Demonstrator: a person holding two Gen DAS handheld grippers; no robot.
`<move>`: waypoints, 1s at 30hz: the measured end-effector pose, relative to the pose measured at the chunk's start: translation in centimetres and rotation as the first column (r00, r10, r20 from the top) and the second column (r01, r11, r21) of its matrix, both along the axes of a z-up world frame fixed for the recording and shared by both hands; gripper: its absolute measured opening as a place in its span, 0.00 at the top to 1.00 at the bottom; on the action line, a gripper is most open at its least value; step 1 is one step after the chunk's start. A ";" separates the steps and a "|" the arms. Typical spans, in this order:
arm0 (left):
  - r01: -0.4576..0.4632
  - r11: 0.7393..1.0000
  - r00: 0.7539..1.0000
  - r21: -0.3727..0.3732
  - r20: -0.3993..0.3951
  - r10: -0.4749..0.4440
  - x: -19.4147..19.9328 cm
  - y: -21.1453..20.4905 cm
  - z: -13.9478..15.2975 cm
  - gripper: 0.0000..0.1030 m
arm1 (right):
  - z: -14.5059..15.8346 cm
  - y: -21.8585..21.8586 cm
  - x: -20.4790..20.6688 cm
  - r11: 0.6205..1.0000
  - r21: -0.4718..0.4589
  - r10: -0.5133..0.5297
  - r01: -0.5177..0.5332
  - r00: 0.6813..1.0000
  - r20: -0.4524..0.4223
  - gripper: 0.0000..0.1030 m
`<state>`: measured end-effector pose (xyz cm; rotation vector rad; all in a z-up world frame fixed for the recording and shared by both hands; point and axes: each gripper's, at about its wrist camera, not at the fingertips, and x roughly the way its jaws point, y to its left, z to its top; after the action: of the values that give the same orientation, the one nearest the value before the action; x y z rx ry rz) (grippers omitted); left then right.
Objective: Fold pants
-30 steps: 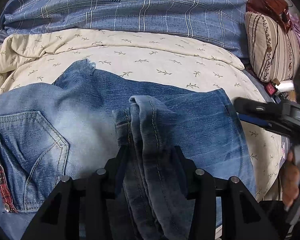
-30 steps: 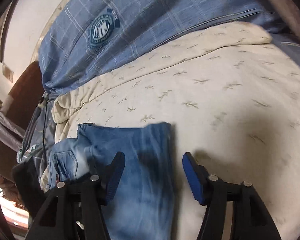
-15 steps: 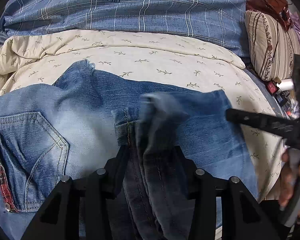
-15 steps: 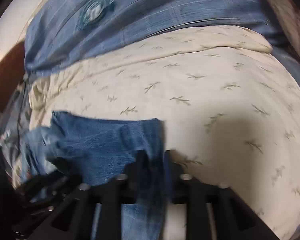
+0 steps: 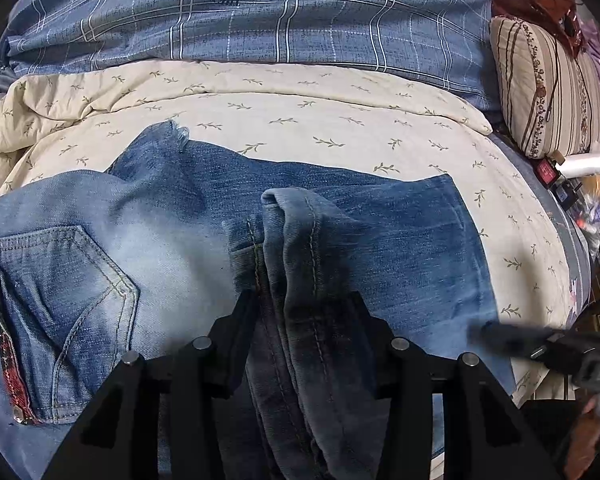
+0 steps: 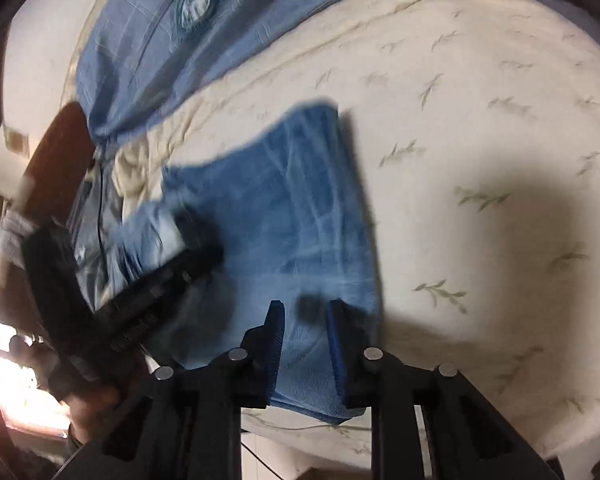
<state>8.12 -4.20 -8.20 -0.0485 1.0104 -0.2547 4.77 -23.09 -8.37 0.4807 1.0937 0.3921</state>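
Half the jeans (image 5: pixel 400 232) behind fingers (image 5: pixel 246 320)

Faded blue jeans (image 5: pixel 160 240); cream leaf-print quilt (image 5: pixel 300 120); blue plaid sheet (image 5: pixel 340 20).

Cream leaf-print quilt (image 5: pixel 340 120), striped pillow (image 5: pixel 548 92)

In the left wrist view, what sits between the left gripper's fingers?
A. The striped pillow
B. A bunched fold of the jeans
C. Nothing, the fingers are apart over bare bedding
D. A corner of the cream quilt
B: the left gripper is closed on a bunched, seamed fold of the jeans, which rises up between its fingers above the denim lying flat on the cream quilt.
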 end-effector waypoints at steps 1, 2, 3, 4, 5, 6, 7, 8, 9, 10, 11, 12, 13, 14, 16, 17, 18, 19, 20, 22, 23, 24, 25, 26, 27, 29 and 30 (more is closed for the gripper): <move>0.000 1.000 1.000 0.000 0.000 0.000 0.0 0.0 0.0 0.55 | 1.4 0.3 -0.5 0.999 -0.049 0.001 0.002 0.998 0.059 0.73; -0.001 1.000 1.000 -0.002 0.001 0.001 0.0 0.0 0.0 0.55 | 2.3 0.5 -0.9 0.999 -0.039 0.010 -0.006 0.996 0.092 0.73; 0.000 1.000 1.000 -0.002 0.003 0.000 -0.1 0.1 0.0 0.55 | 2.6 0.6 -1.0 1.000 -0.002 0.021 -0.021 0.994 0.104 0.73; 0.000 1.000 1.000 -0.001 0.003 0.000 -0.1 0.0 0.0 0.55 | 2.6 0.8 -1.0 0.999 0.013 0.034 -0.036 0.994 0.107 0.72; 0.000 1.000 1.000 0.000 0.001 0.000 0.0 0.0 0.0 0.55 | 1.9 1.2 -0.7 0.999 -0.016 0.046 -0.045 0.995 0.091 0.72; 0.000 1.000 1.000 -0.002 -0.003 0.000 0.0 0.0 0.1 0.55 | 0.4 1.6 -0.2 0.996 -0.069 0.060 -0.057 0.997 0.042 0.71; 0.002 1.000 1.000 -0.003 -0.007 -0.002 0.0 0.1 0.2 0.55 | -1.5 1.5 0.4 0.995 -0.068 0.066 -0.067 0.998 -0.018 0.73; 0.004 1.000 1.000 -0.011 -0.008 -0.004 0.0 0.3 0.4 0.54 | -1.1 0.9 0.2 0.999 -0.026 0.034 -0.034 0.999 0.012 0.74; -0.007 0.999 1.000 -0.032 -0.006 0.007 -0.2 0.9 0.9 0.54 | -0.6 0.6 0.1 1.000 -0.017 0.012 -0.012 1.000 0.002 0.73; -0.027 0.998 1.000 -0.051 0.000 0.027 -0.4 1.6 1.4 0.54 | 0.3 0.5 -0.1 1.000 -0.029 0.000 0.001 1.000 0.024 0.73; -0.050 0.995 0.999 -0.081 0.007 0.051 -0.7 2.4 2.1 0.54 | 1.4 0.7 -0.4 0.999 -0.053 0.002 0.002 0.998 0.070 0.73; -0.065 0.989 0.997 -0.132 0.024 0.069 -1.4 3.6 3.0 0.54 | 2.0 0.8 -0.7 0.998 -0.068 0.006 0.000 0.995 0.097 0.73; -0.083 0.981 0.995 -0.174 0.043 0.092 -2.2 4.6 3.8 0.50 | 2.6 1.1 -1.0 0.997 -0.077 0.013 -0.003 0.992 0.129 0.73; -0.111 0.973 0.990 -0.203 0.060 0.125 -3.1 5.8 4.4 0.47 | 3.0 1.3 -1.2 0.997 -0.075 0.019 -0.007 0.987 0.160 0.73; -0.153 0.953 0.978 -0.261 0.098 0.184 -5.4 8.2 5.5 0.36 | 3.3 1.9 -1.7 0.997 -0.078 0.022 -0.004 0.975 0.223 0.73; -0.182 0.941 0.970 -0.283 0.105 0.219 -6.7 9.5 5.7 0.35 | 3.0 2.0 -1.9 0.997 -0.083 0.021 0.000 0.969 0.245 0.73; -0.206 0.931 0.963 -0.302 0.105 0.247 -7.6 10.7 5.8 0.35 | 2.7 2.3 -1.9 0.997 -0.079 0.022 -0.002 0.966 0.258 0.73; -0.233 0.917 0.956 -0.325 0.099 0.278 -8.6 12.1 5.7 0.35 | 2.4 2.6 -2.1 0.997 -0.073 0.026 -0.007 0.963 0.267 0.73; -0.272 0.897 0.944 -0.348 0.084 0.319 -9.8 13.7 5.5 0.35 | 2.0 3.3 -2.0 0.998 -0.068 0.030 -0.011 0.961 0.276 0.73; -0.330 0.863 0.922 -0.382 0.066 0.381 -11.6 15.9 5.1 0.35 | 1.7 3.8 -2.5 0.997 -0.074 0.027 -0.005 0.954 0.299 0.73; -0.364 0.841 0.906 -0.402 0.056 0.419 -12.5 17.1 4.7 0.35 | 1.8 4.2 -2.5 0.997 -0.079 0.026 -0.002 0.950 0.311 0.73; -0.406 0.803 0.884 -0.435 0.036 0.466 -13.7 18.8 4.2 0.32 | 2.2 4.0 -2.9 0.997 -0.072 0.031 -0.008 0.946 0.323 0.73; -0.434 0.777 0.870 -0.456 0.013 0.494 -14.4 19.9 3.6 0.31 | 2.4 4.1 -2.9 0.998 -0.065 0.035 -0.014 0.941 0.336 0.72; -0.460 0.751 0.856 -0.473 -0.011 0.517 -15.0 20.8 3.1 0.31 | 2.3 4.1 -2.8 0.998 -0.062 0.032 -0.012 0.938 0.344 0.71; -0.490 0.718 0.838 -0.493 -0.040 0.544 -15.3 21.8 2.2 0.30 | 2.3 4.0 -2.9 0.998 -0.057 0.026 -0.007 0.938 0.346 0.71; -0.541 0.675 0.813 -0.502 -0.104 0.573 -15.1 23.1 0.8 0.30 | 1.8 4.0 -2.6 0.999 -0.037 0.026 -0.015 0.947 0.321 0.71; -0.549 0.659 0.809 -0.514 -0.128 0.574 -15.1 23.5 0.2 0.30 | 1.7 4.0 -2.7 0.999 -0.034 0.025 -0.015 0.949 0.315 0.71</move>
<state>-6.99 19.29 -8.01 -0.8594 0.8038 0.0494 2.11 -19.05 -6.70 0.3643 0.7936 0.4520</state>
